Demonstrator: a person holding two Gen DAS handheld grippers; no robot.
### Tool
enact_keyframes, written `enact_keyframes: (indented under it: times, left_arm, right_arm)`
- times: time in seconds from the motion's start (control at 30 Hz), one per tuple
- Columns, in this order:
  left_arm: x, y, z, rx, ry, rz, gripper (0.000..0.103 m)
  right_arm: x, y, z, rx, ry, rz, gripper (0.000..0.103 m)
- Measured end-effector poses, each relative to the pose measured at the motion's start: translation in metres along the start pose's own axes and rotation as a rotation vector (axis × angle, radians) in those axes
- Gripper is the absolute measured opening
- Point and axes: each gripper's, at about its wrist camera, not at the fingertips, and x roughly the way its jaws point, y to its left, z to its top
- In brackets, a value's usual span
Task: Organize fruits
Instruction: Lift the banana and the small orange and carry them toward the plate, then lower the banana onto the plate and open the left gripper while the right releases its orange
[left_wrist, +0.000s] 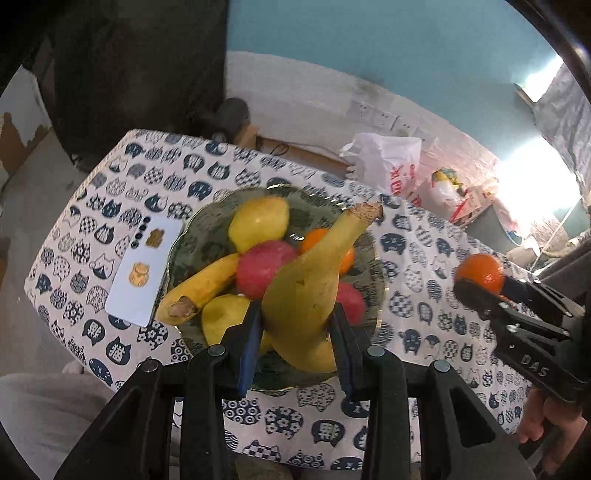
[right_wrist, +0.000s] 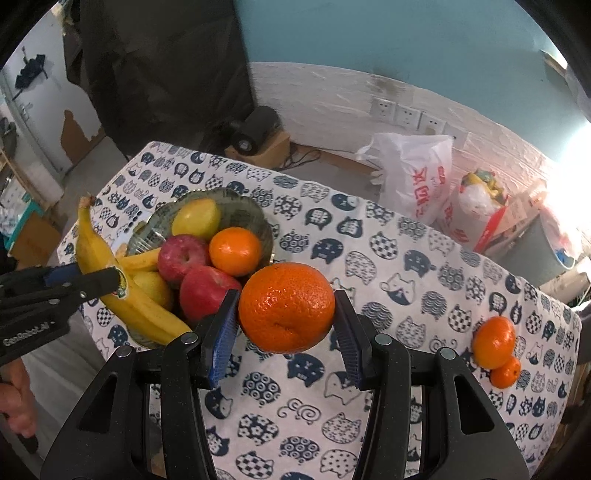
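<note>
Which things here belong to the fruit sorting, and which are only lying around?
Job: banana in left gripper; orange in right gripper; fruit bowl; two loose oranges.
Lying about: phone; plastic bag; speaker.

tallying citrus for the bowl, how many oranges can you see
4: one orange held in the right gripper, one in the bowl beside the apples, and two touching, large and small, on the tablecloth near its right edge. More may be hidden under the fruit.
</note>
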Motion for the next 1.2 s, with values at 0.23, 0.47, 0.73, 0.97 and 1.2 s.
enact_keyframes:
  times: [0.23,0.47,0.73,0.97,1.2]
  left_arm:
    - [0.038,0.019,-0.001,-0.065,0.101,-0.027,0.037]
    - [0.044,0.022,0.008,-0.062,0.078,0.036,0.068]
    - [0.038,0.028,0.007,-0.101,0.099,-0.011,0.078]
    - [0.029,0.031,0.006,-0.112,0.087,-0.019,0.08]
    - [0.025,0.029,0.004,-0.081,0.077,-0.01,0.08]
  right_arm:
    - [0.018,0.008,0.007,-0.007,0.02,0.011,0.049]
    - [0.036,0.011,0.013,-0.007,0.049,0.026,0.049]
    - [0.064,0.013,0.021,-0.001,0.093,0.053,0.049]
    - [0.092,0.015,0.021,0.015,0.141,0.073,0.049]
    - [0.099,0.018,0.023,0.017,0.156,0.102,0.056]
